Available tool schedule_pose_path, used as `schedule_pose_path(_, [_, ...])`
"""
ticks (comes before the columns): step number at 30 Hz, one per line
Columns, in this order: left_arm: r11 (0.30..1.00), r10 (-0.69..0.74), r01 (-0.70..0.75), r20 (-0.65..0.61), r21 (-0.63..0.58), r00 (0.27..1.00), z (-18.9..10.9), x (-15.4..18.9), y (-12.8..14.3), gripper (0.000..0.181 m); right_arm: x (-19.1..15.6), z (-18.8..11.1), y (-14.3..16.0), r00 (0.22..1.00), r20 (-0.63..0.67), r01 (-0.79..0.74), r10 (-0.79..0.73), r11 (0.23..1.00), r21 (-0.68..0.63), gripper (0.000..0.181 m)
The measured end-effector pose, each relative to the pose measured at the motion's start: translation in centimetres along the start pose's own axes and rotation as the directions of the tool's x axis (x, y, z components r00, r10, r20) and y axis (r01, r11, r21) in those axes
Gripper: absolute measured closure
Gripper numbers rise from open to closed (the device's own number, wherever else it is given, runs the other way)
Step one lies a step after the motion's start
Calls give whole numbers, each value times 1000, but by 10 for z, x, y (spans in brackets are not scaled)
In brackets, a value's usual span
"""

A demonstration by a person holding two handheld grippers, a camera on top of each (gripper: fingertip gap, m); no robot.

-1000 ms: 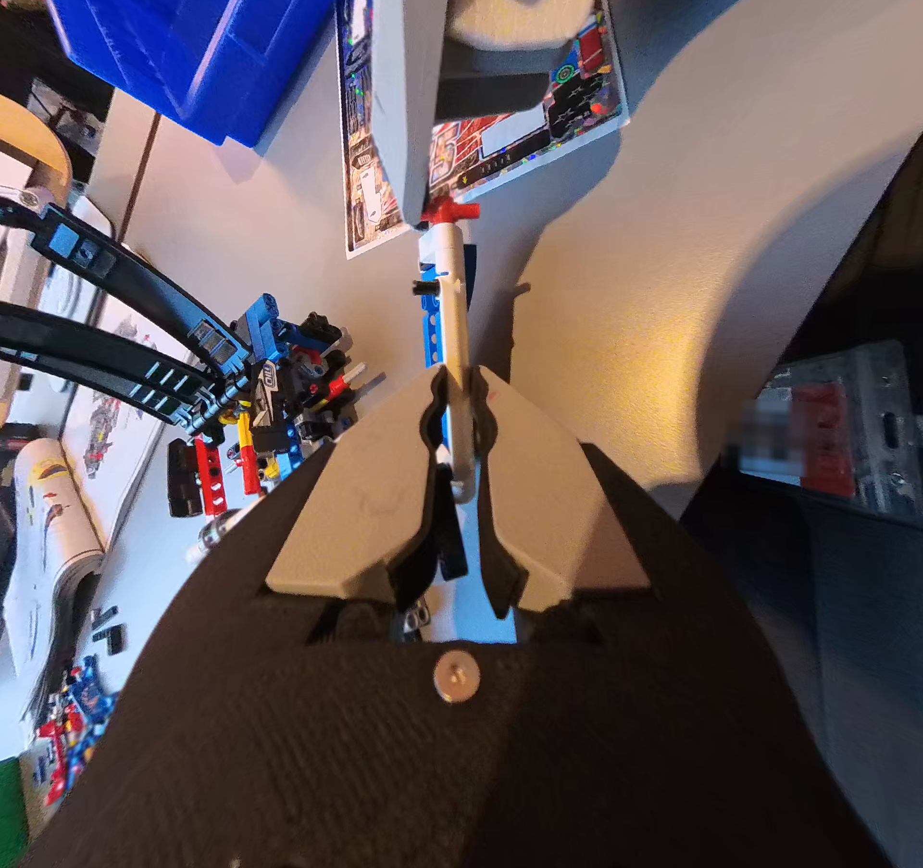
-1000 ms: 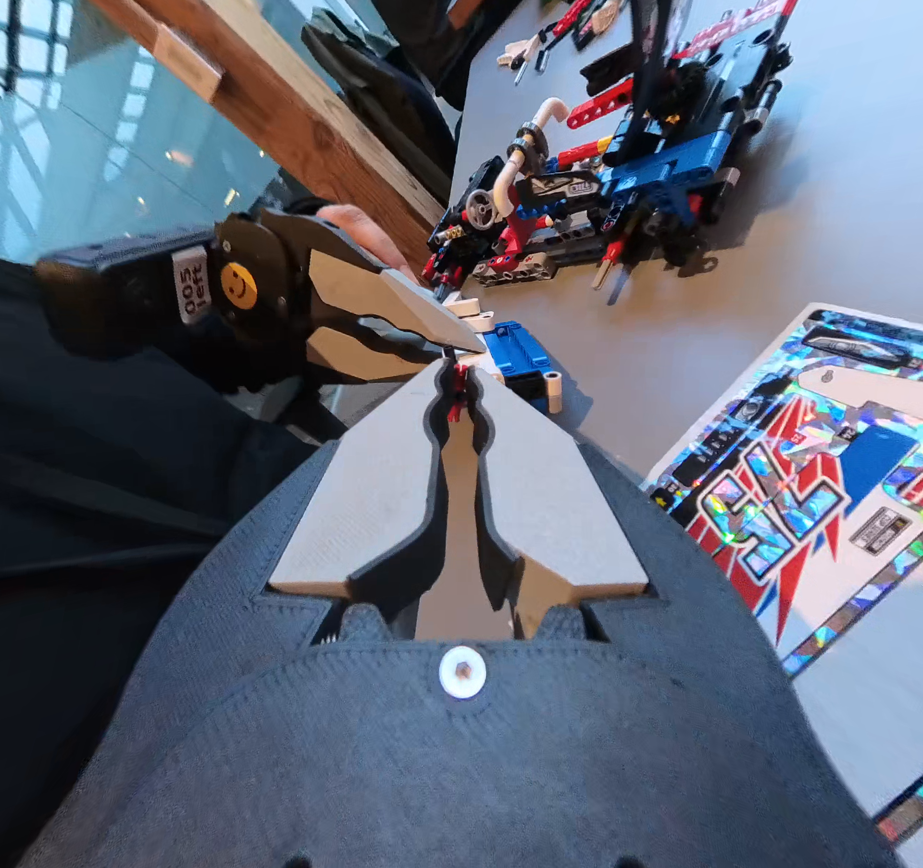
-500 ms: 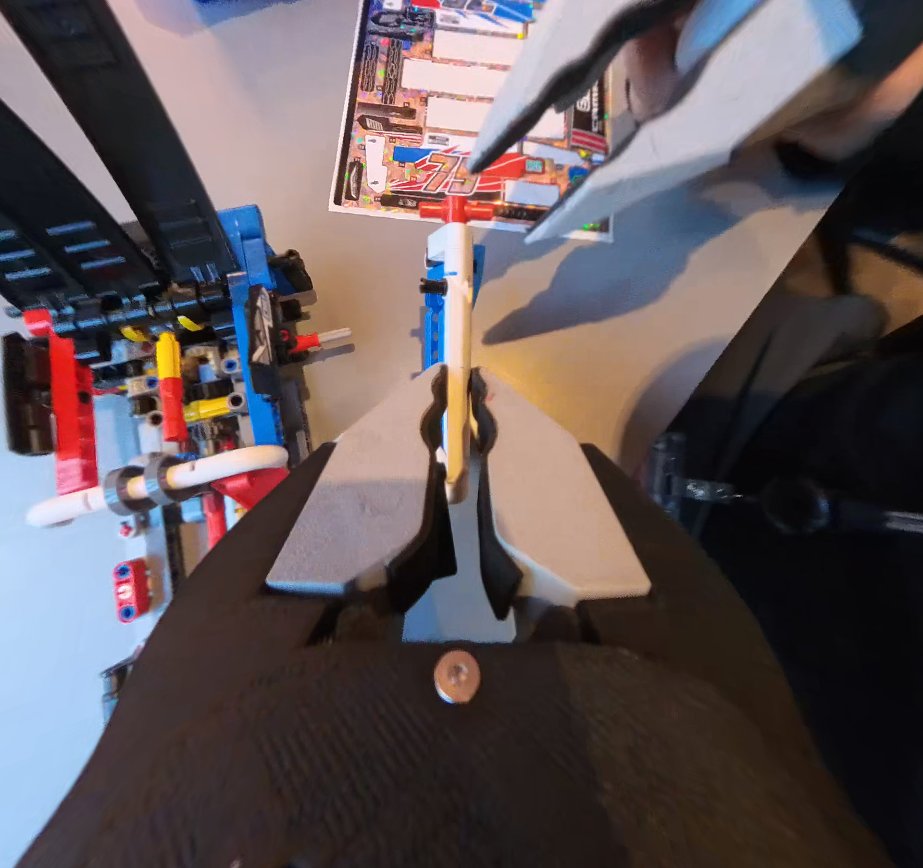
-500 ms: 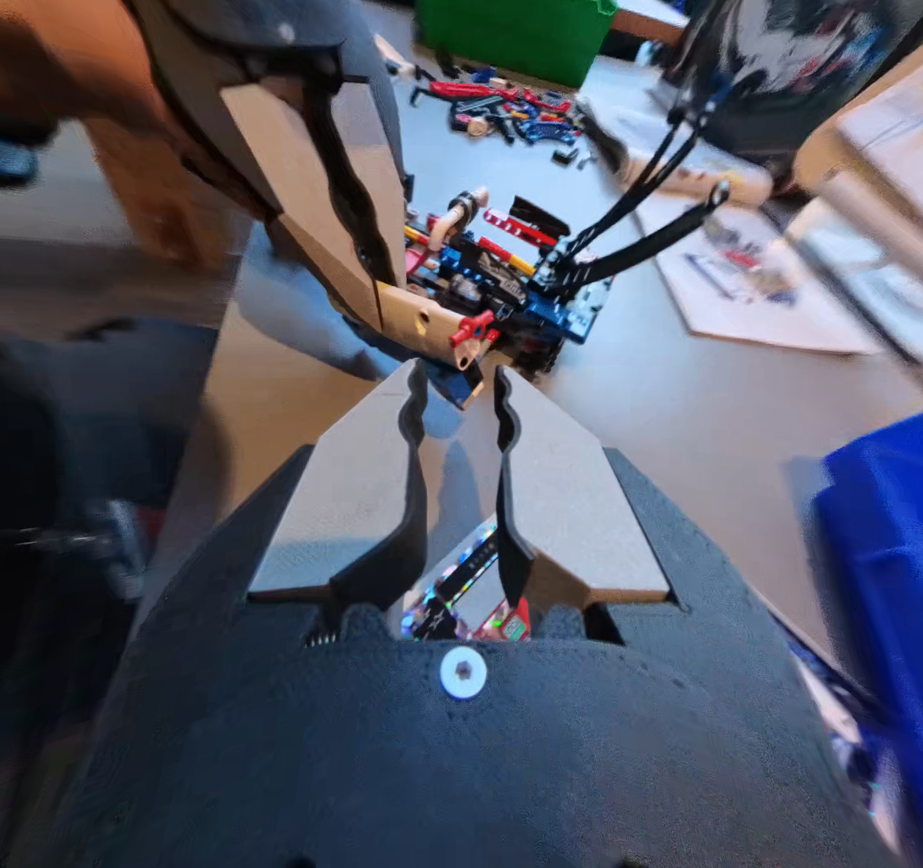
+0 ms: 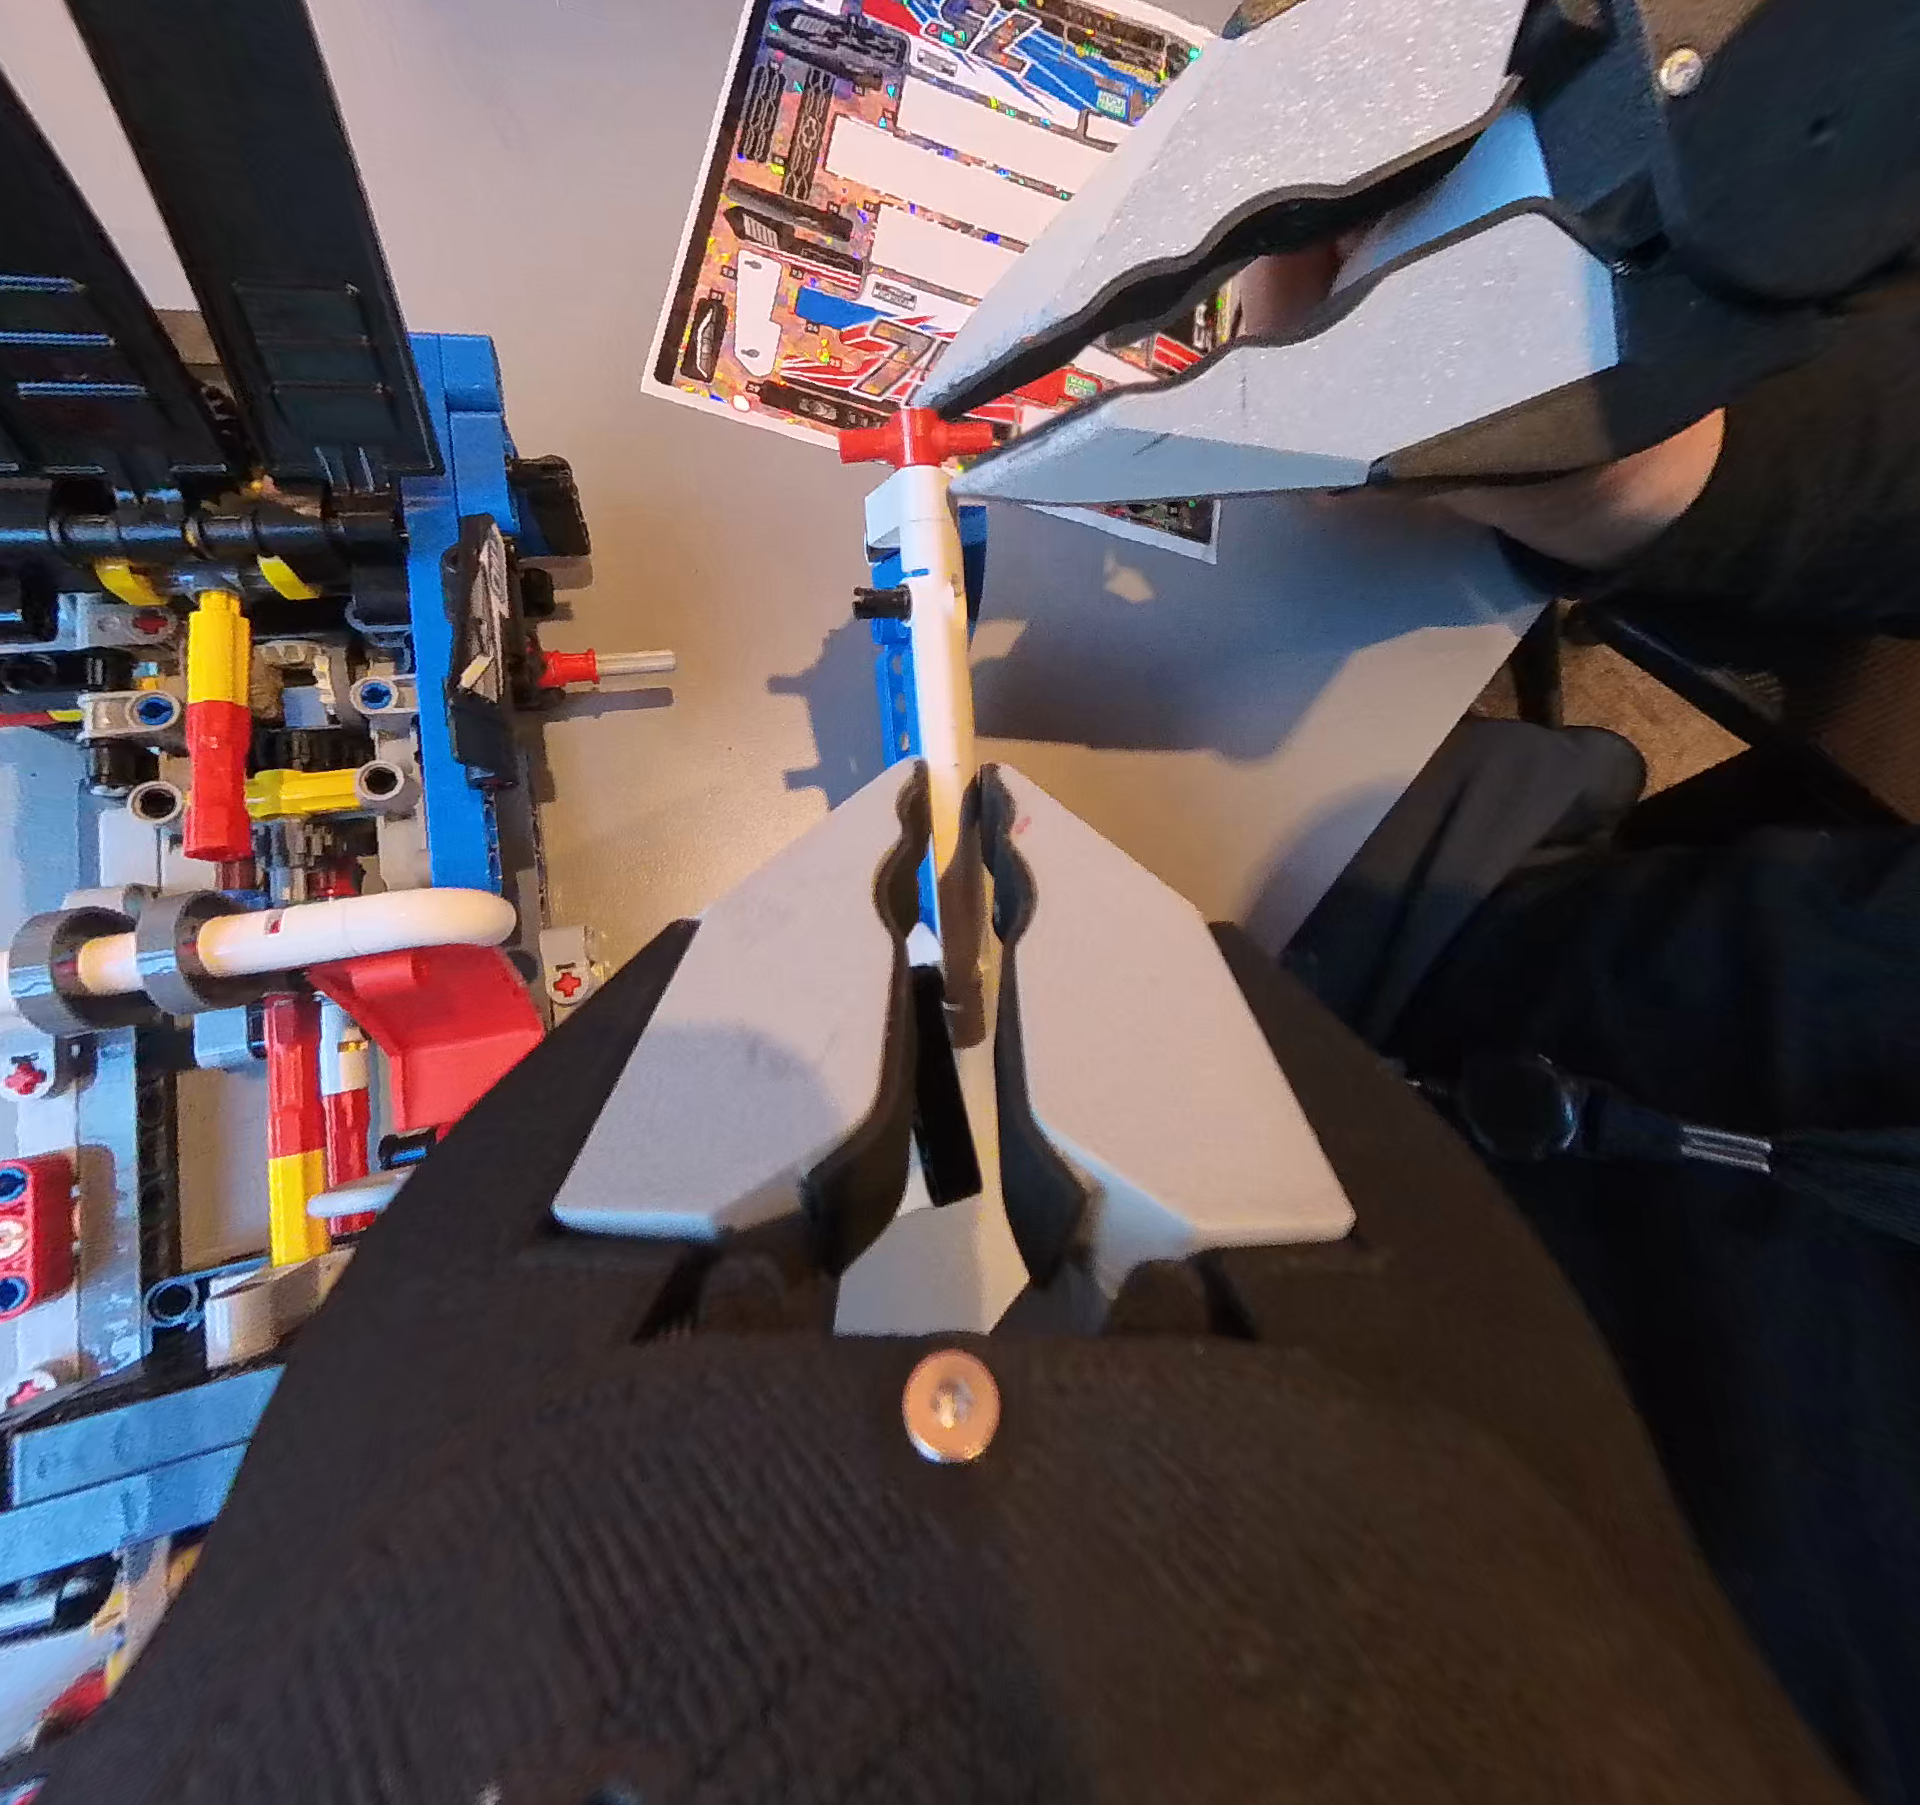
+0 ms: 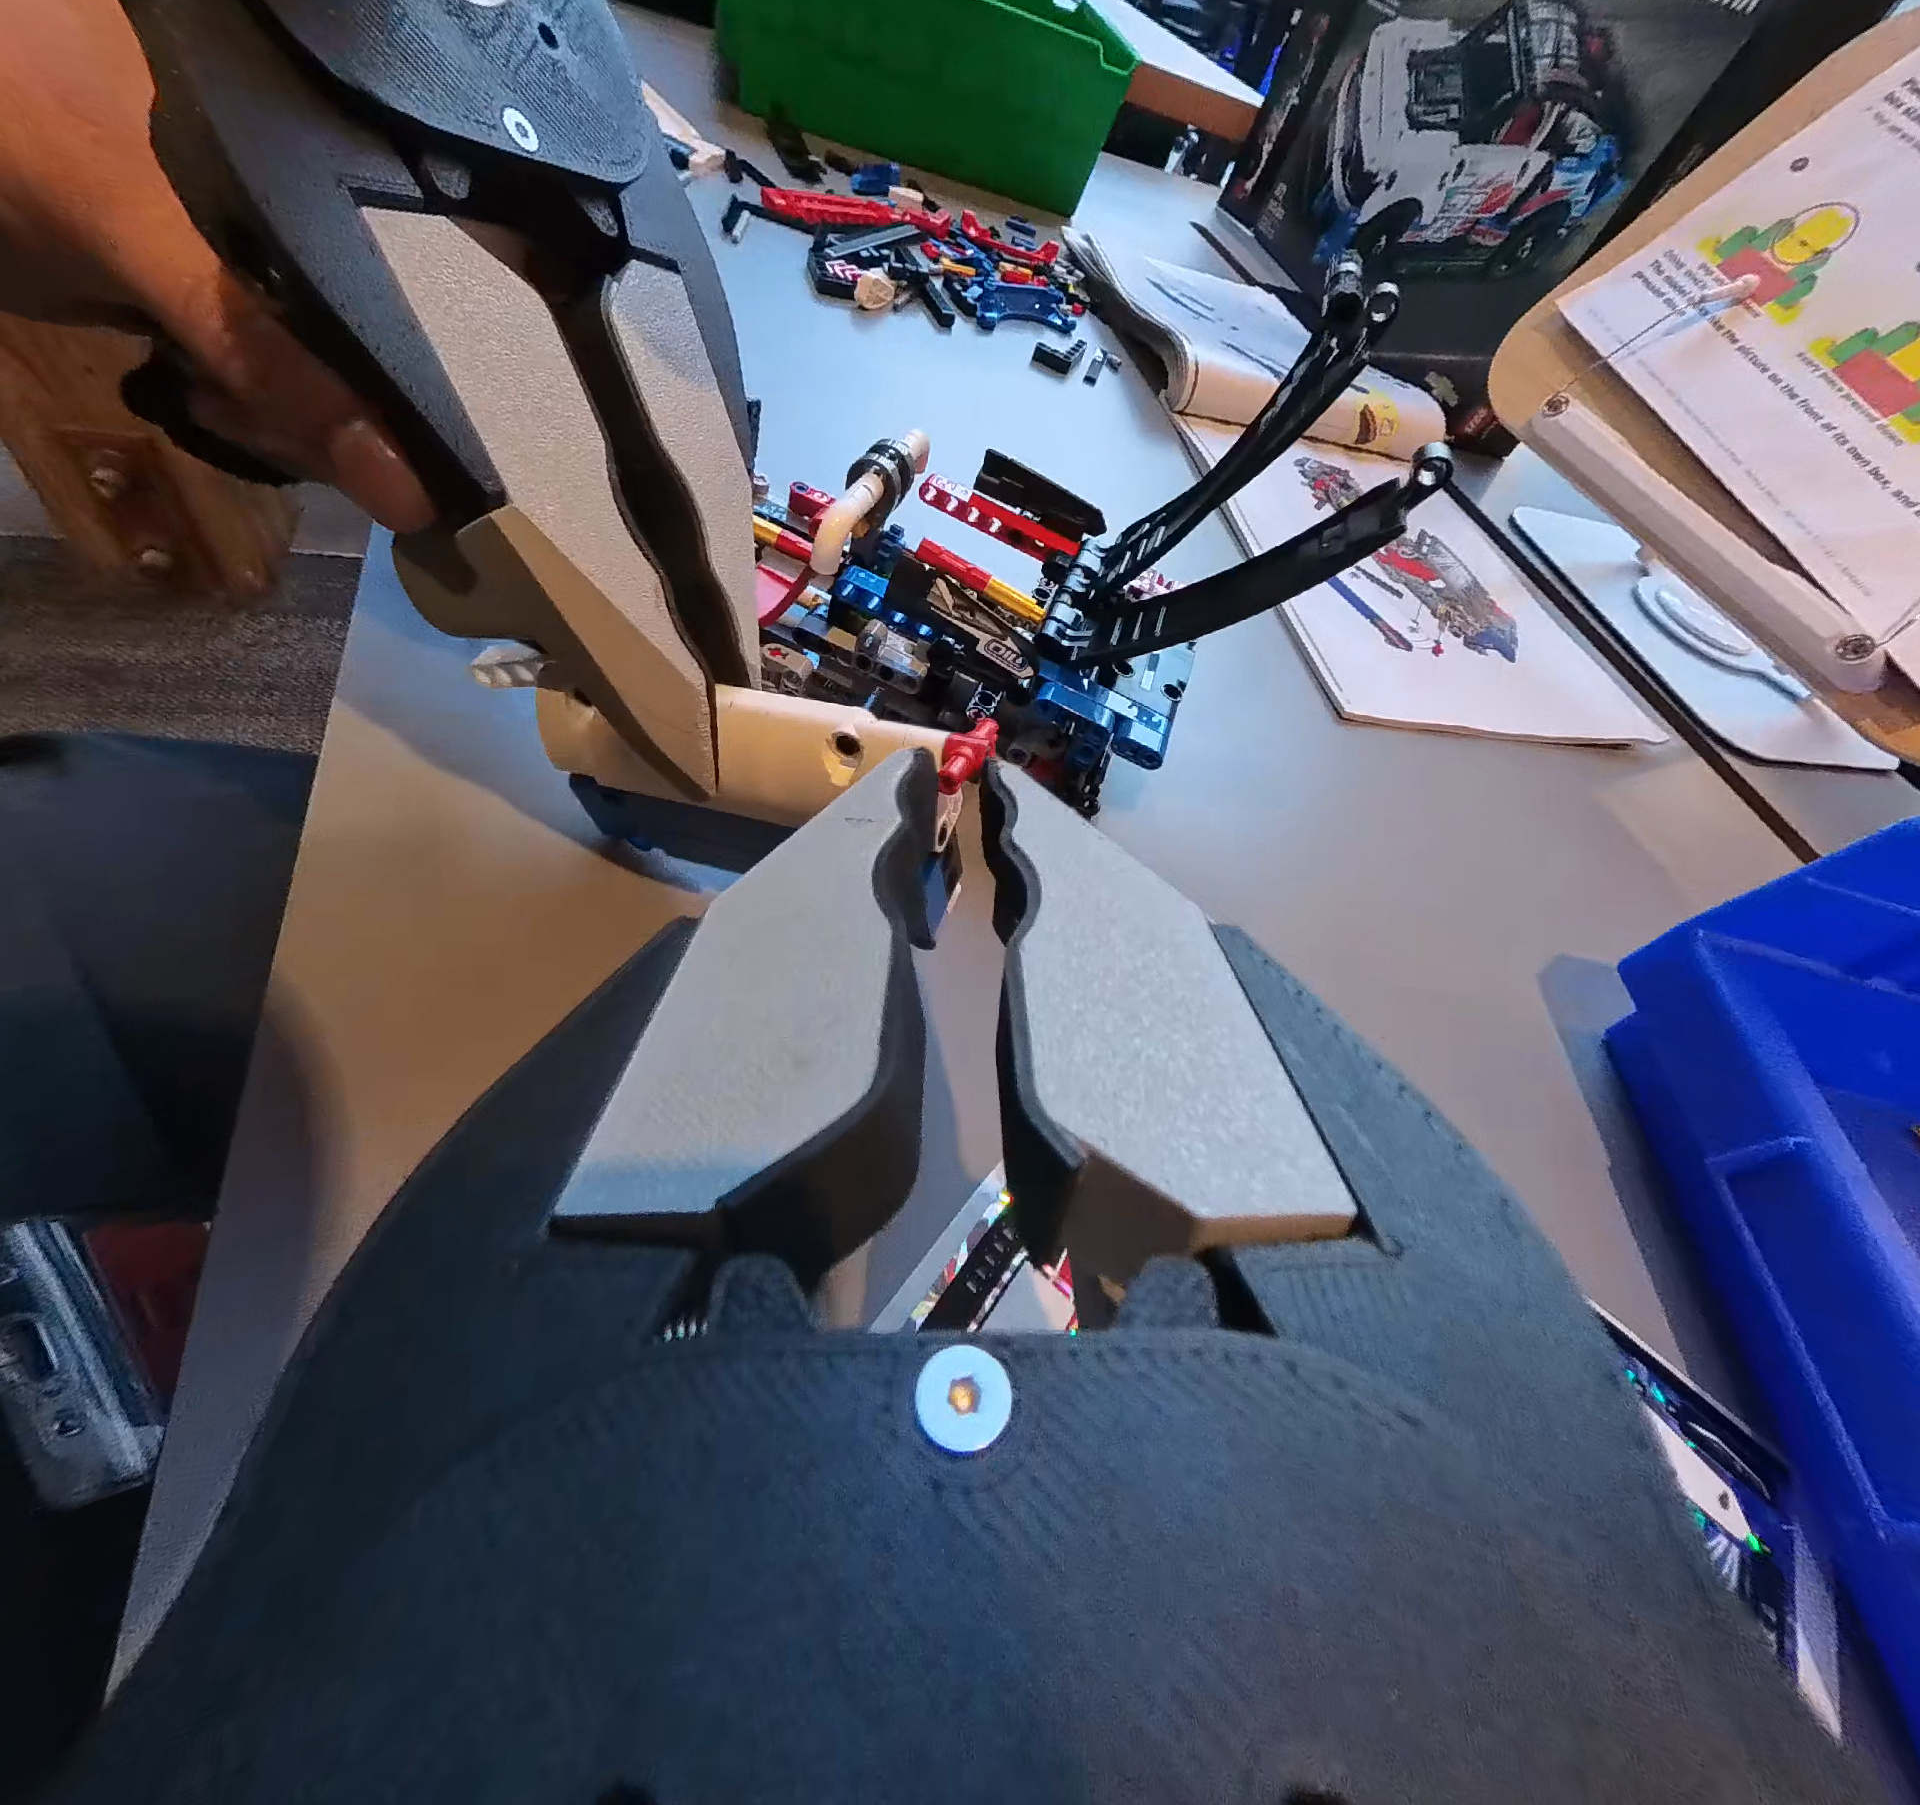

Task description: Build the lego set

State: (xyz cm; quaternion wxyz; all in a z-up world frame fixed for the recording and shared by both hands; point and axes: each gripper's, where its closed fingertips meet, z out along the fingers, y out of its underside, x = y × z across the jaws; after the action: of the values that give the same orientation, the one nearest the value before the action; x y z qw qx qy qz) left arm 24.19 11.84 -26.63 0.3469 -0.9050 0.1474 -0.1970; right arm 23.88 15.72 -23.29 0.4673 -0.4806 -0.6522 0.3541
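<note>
Left gripper (image 5: 951,799) pinches the white-and-blue plastic panel assembly (image 5: 935,654); right gripper (image 6: 951,784), jaws spread, must close squarely on its small red axle connector (image 5: 909,439)

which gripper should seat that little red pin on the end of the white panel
Right. The right gripper is open with its tips either side of the red pin, while the left gripper is shut on the white panel, steadying it.
</note>
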Motion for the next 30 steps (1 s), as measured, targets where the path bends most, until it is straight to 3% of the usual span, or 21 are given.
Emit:
schedule_pose_path(6, [1000, 20, -21, 33, 12, 999, -6, 0, 0, 171, 1, 2, 8, 999, 32, -42, 42, 999, -12, 177])
schedule_pose_path(11, [975, 200, -219, 304, 29, 931, -63, -39, -32, 166, 3, 5, 12, 992, 74, -100, 100, 995, -8, 177])
schedule_pose_path(13, [973, 212, -231, 310, 27, 927, -74, -54, -46, 160, 3, 8, 11, 986, 98, -133, 133, 991, -4, 177])
schedule_pose_path(17, [981, 191, -181, 157, -77, 969, -57, -65, -49, 152, 3, 15, 12, 976, 129, -175, 175, 984, -14, 177])
schedule_pose_path(20, [965, 164, -140, 95, -220, 982, -38, -71, -33, 146, 2, 19, 14, 973, 137, -182, 185, 983, -34, 177])
schedule_pose_path(26, [901, 293, -215, 164, -375, 942, -18, -84, -12, 150, -1, 23, 18, 969, 151, -187, 195, 980, -67, 177])
schedule_pose_path(30, [857, 333, -225, 163, -464, 929, -11, -84, 0, 167, -4, 27, 18, 966, 172, -180, 192, 980, -81, 179])
